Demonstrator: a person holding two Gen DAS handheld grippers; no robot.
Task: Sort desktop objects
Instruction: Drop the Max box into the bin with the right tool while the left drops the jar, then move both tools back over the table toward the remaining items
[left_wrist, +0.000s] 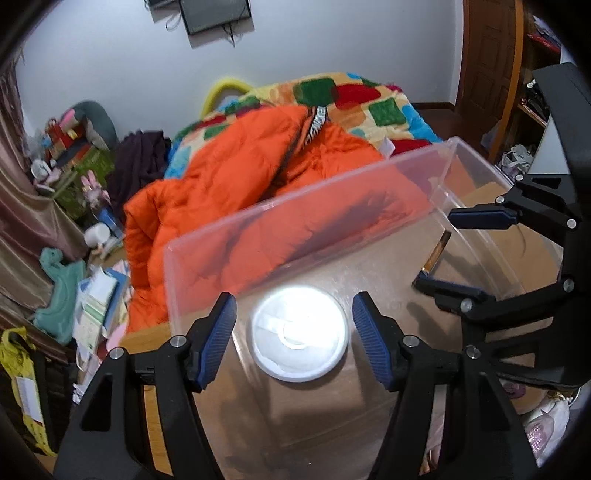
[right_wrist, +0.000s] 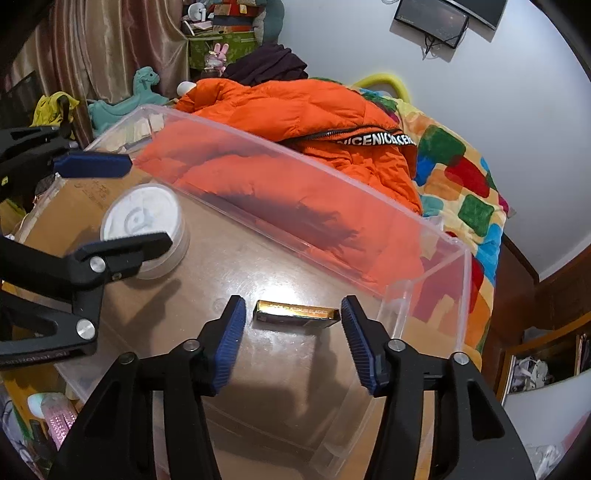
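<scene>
While both things lie on the floor of the clear plastic bin (right_wrist: 424, 229), each is bracketed by its own gripper, and the coming move is judged to turn on how each is set between the pads. The small gold box (right_wrist: 296, 314) is found straight ahead of the right gripper (right_wrist: 293, 343), just beyond its fingertips and centred between them; its long axis is laid crosswise, from one pad toward the other, so that its short ends face the pads and its gold-lettered face is turned upward. The right gripper is held wide, with a little clearance left at each end of the box, and nothing is gripped. The round white container (left_wrist: 299, 332) is seen directly ahead of the left gripper (left_wrist: 294, 339), lying flat with its lid up between the spread pads; being round, it offers no long axis and no pointing direction. The left gripper is likewise spread wide and empty, with a gap left on either side of the container. The box is clearly nearer the right gripper and the container nearer the left, the two things being kept well apart across the bin floor. Whether the pads are level with the things or above them cannot be told. The bin is set on a brown worktop (left_wrist: 155, 354), with an orange jacket (left_wrist: 229, 155) lying beyond its far wall.
</scene>
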